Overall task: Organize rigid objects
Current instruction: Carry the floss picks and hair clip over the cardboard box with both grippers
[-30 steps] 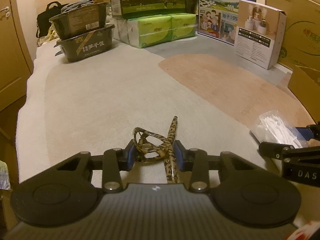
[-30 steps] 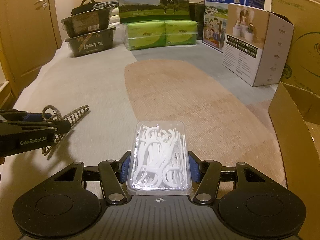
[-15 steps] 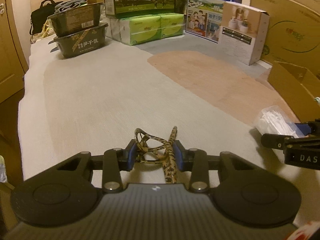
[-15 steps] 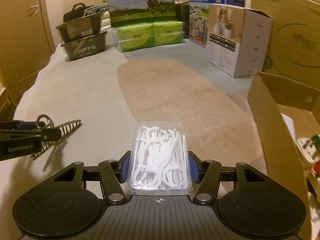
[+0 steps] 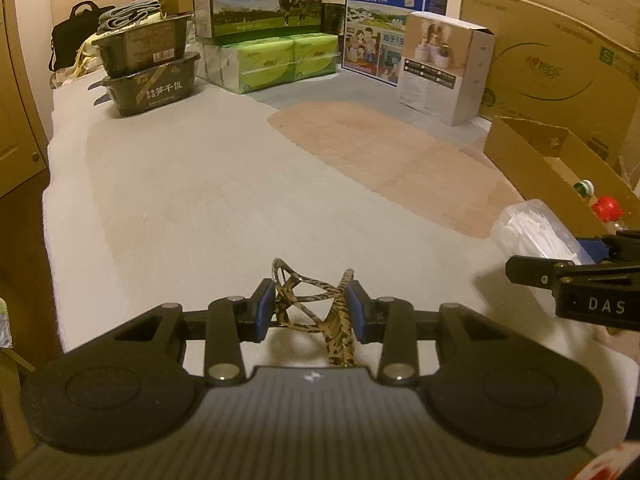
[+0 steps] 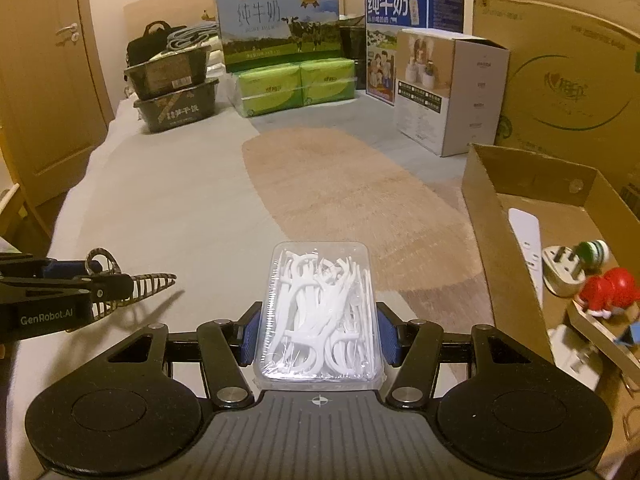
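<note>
A pale bedcover (image 5: 192, 184) fills the room's middle, with milk cartons (image 6: 280, 28) and tissue packs stacked at the far end. An open cardboard box (image 6: 504, 216) sits at the right, already holding a plug, a remote and a red toy. The right gripper (image 6: 318, 328) is pinching a clear case of floss picks (image 6: 320, 308), just left of the box wall. The left gripper (image 5: 312, 310) is pressed onto a leopard-print hair clip (image 5: 316, 304) above the cover. To do this well, carry the case over the wall, lower it flat onto bare cardboard, then release; the clip should wait clear.
</note>
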`<control>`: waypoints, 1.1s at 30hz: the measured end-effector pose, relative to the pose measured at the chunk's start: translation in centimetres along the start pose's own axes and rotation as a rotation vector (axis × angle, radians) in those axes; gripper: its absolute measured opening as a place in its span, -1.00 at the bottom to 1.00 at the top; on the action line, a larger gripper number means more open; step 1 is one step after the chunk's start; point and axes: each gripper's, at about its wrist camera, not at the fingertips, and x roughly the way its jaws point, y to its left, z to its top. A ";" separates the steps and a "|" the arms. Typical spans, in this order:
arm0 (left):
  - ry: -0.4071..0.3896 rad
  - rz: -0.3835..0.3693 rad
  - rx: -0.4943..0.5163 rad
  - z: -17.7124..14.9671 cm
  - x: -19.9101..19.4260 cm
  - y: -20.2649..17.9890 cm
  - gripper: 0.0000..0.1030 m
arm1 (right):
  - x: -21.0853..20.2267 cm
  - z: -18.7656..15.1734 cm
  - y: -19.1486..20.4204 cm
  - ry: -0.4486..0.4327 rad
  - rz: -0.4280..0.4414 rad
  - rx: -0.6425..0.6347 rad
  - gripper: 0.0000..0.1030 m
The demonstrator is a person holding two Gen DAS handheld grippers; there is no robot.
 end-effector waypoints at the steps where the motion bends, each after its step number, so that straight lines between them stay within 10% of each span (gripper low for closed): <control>1: -0.002 -0.002 -0.001 -0.1 -0.3 -0.1 -0.32 | -0.4 -0.1 0.0 -0.002 0.000 0.001 0.11; 33: -0.090 -0.123 0.054 2.1 -6.0 -7.5 -0.32 | -10.7 -1.8 -4.7 -0.110 -0.103 0.078 0.11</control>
